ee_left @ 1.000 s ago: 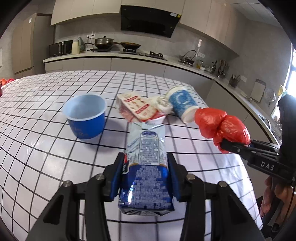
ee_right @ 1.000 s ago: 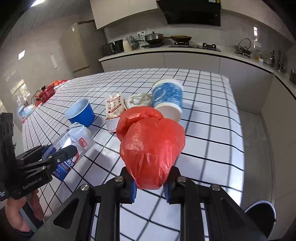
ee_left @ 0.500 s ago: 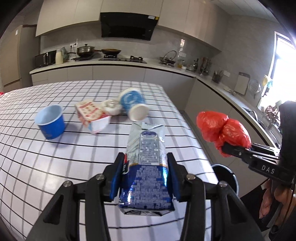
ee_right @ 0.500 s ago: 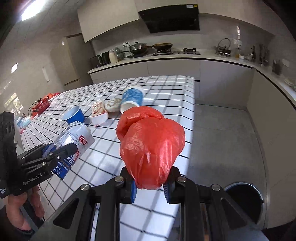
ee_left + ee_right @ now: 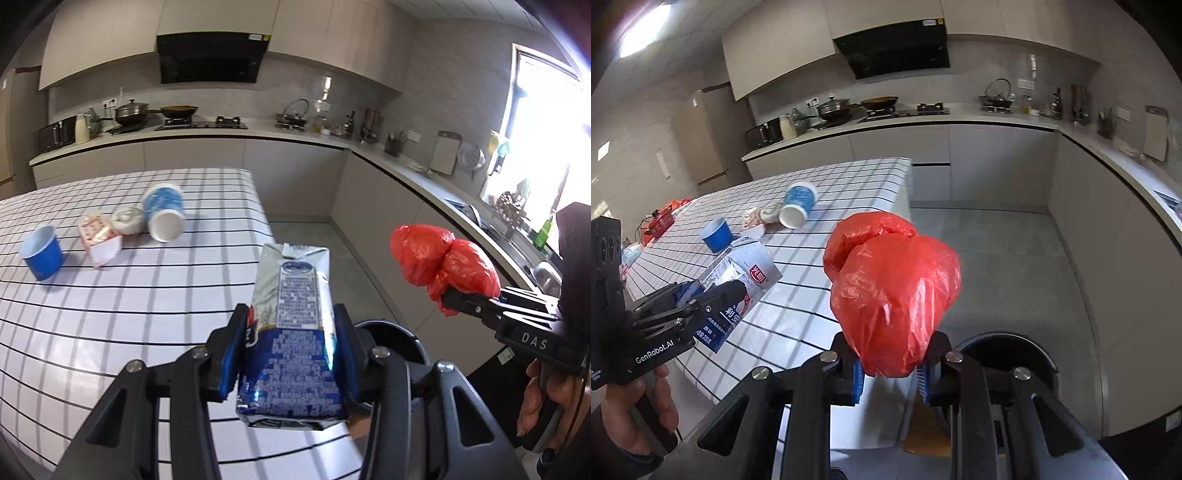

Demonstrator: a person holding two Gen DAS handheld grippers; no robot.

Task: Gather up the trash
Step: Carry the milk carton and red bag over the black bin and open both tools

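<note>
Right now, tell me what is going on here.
A person is clearing trash with a gripper in each hand. The left gripper is shut on a milk carton; the right gripper is shut on a red bag. Both are held off the table's edge, near a dark bin on the floor. A blue cup, a wrapper and a tipped tub lie on the table.

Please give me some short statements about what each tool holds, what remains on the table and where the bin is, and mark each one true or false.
1. The left tool holds a milk carton. True.
2. The right tool is empty. False: it is shut on a red plastic bag.
3. A blue cup stands upright on the table. True.
4. The trash bin stands on the table. False: it is on the floor beside it.
5. The blue-and-white paper cup lies on its side. True.
</note>
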